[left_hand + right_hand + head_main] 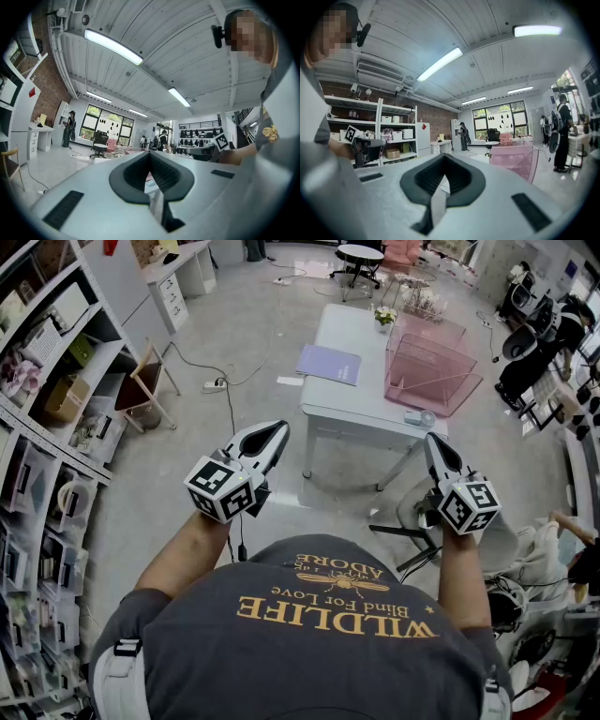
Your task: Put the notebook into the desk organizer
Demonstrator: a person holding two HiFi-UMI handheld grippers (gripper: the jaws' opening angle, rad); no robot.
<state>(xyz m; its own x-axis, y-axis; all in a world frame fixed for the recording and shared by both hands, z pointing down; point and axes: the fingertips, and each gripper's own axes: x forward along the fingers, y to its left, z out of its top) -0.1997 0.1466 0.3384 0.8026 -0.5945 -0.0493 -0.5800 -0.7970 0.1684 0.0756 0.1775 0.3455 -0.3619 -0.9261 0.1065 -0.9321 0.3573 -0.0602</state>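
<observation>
At chest level in front of the person, the left claw [277, 431] is held with its jaws pressed together and nothing gripped. In the left gripper view the ribbed pads of the left claw [151, 158] are seen to meet along their length. The right claw [433, 442] is likewise found closed and empty, and in the right gripper view the pads of the right claw [444, 161] are seen in contact. Both claws are pointed forward towards the white surface [349, 407] and are held on the person's side of it, the left one over the floor [253, 334] off its near left corner. Neither claw touches anything on the surface. The notebook [329, 364], lavender in colour, is noted lying flat on the left half of the surface, outside the desk organizer [429, 369] and just beside it. The desk organizer, of pink mesh with upright dividers, is set along the right side of the surface and is also visible in the right gripper view. A small potted plant [384, 317] is placed at the far edge, and a small pale object [419, 417] near the front right corner. Shelving [42, 418] stocked with goods is recorded along the left wall, with a power strip [215, 385] and cable on the floor near it.
</observation>
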